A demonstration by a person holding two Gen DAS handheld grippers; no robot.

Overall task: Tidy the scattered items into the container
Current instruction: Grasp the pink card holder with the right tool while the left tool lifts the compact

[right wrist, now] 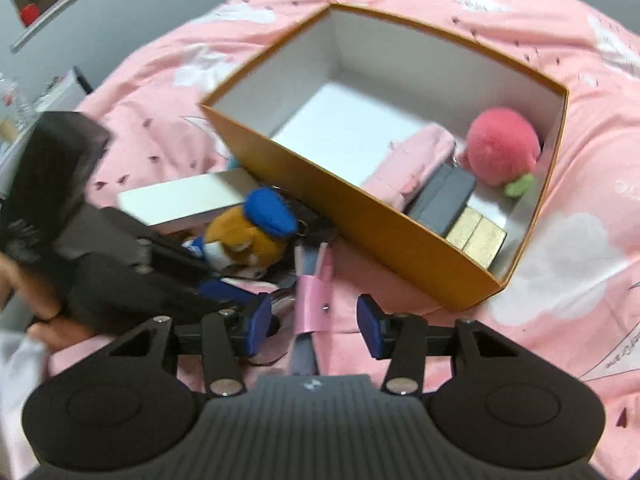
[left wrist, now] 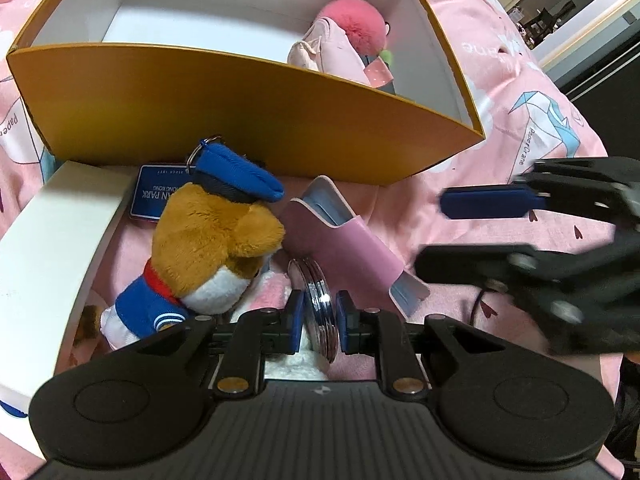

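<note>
A round silvery disc (left wrist: 318,304), ridged like stacked metal rings, stands on edge between the blue pads of the left tongs (left wrist: 318,316), which are drawn narrow and pinch it on both faces. Just beyond those tongs and to their left lies a brown plush dog (left wrist: 216,248) in a blue cap and sailor jacket; just beyond to the right leans a pink card sleeve (left wrist: 340,240) with a pale blue lining. Farther ahead stands the orange box (left wrist: 240,120), white inside.

The left wrist view shows only a pink pompom (left wrist: 352,20) and some pink fabric in the box; the right wrist view also shows a grey case (right wrist: 440,196) and a gold block (right wrist: 476,236) there. In the right view the right tongs (right wrist: 314,320) stand apart, half wide, with the pink sleeve (right wrist: 314,300) between the pads, seemingly untouched, though blur makes this uncertain. The bedding (right wrist: 560,280) is pink with white clouds.
</note>
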